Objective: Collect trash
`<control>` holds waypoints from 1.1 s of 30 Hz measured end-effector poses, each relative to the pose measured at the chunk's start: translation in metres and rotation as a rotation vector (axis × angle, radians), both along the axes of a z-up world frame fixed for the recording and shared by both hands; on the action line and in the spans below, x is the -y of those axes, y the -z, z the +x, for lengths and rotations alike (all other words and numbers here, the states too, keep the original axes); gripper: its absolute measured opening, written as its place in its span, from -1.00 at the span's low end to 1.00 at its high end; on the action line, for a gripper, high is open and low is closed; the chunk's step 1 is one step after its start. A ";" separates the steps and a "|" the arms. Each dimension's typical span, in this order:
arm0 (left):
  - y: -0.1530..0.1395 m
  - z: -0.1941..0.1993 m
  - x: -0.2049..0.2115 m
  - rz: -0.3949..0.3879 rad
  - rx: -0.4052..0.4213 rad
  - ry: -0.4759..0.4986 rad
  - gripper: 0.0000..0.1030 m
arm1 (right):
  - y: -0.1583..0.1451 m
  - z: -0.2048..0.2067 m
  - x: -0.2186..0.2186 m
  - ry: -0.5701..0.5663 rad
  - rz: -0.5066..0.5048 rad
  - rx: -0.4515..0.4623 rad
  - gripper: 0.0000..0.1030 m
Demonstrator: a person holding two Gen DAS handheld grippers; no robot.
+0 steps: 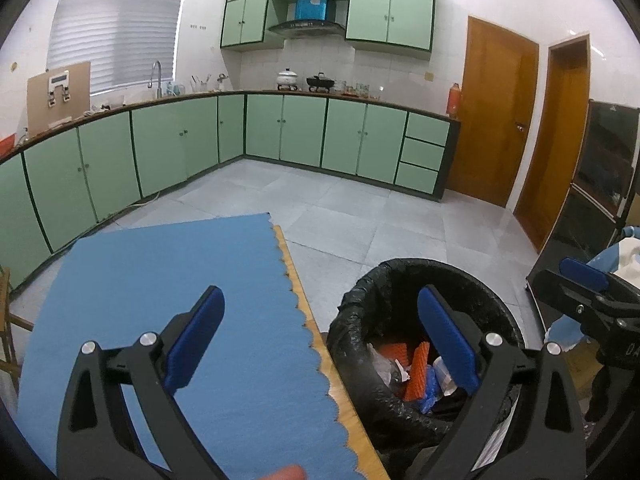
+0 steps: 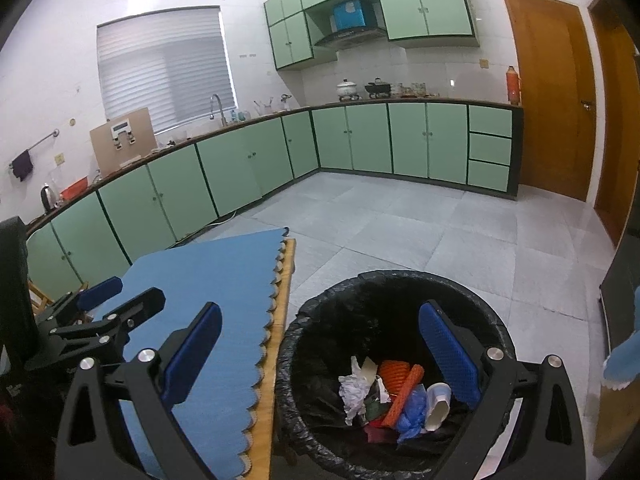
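A black bin lined with a black bag [image 2: 320,312] stands on the floor beside the table, also in the left wrist view [image 1: 360,292]. Inside lies trash: crumpled white paper [image 2: 354,394], orange mesh [image 2: 402,390], a blue wrapper [image 2: 412,410] and a white cup [image 2: 438,406]. My right gripper [image 2: 320,354] is open and empty above the bin's near rim. My left gripper [image 1: 322,340] is open and empty over the table's right edge. The right gripper shows at the right of the left wrist view [image 1: 588,280].
A blue scalloped mat [image 1: 160,304] covers the wooden table [image 1: 308,300]. Green cabinets [image 1: 304,132] line the far walls, with wooden doors [image 1: 496,108] at the right. A dark glass cabinet [image 1: 600,184] stands at the far right. Grey tiled floor [image 2: 440,232] lies beyond the bin.
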State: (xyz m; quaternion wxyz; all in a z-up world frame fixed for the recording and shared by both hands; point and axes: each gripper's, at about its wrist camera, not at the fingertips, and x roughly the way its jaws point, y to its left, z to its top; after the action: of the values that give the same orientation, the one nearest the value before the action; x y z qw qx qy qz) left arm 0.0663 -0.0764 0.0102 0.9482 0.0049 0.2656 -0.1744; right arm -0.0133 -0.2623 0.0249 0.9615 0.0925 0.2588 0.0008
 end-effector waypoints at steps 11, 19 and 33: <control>-0.010 -0.018 -0.016 0.018 0.039 -0.008 0.85 | -0.006 -0.007 -0.015 -0.009 -0.020 -0.017 0.88; -0.010 -0.024 -0.019 0.046 0.045 -0.015 0.85 | -0.002 -0.007 -0.019 -0.014 -0.015 -0.034 0.88; -0.009 -0.023 -0.020 0.055 0.037 -0.018 0.85 | 0.002 -0.005 -0.019 -0.017 -0.009 -0.044 0.88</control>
State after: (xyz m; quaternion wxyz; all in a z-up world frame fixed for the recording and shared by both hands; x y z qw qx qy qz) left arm 0.0437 -0.0561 0.0193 0.9539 0.0320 0.2527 -0.1585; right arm -0.0182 -0.2431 0.0227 0.9559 0.0862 0.2806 0.0058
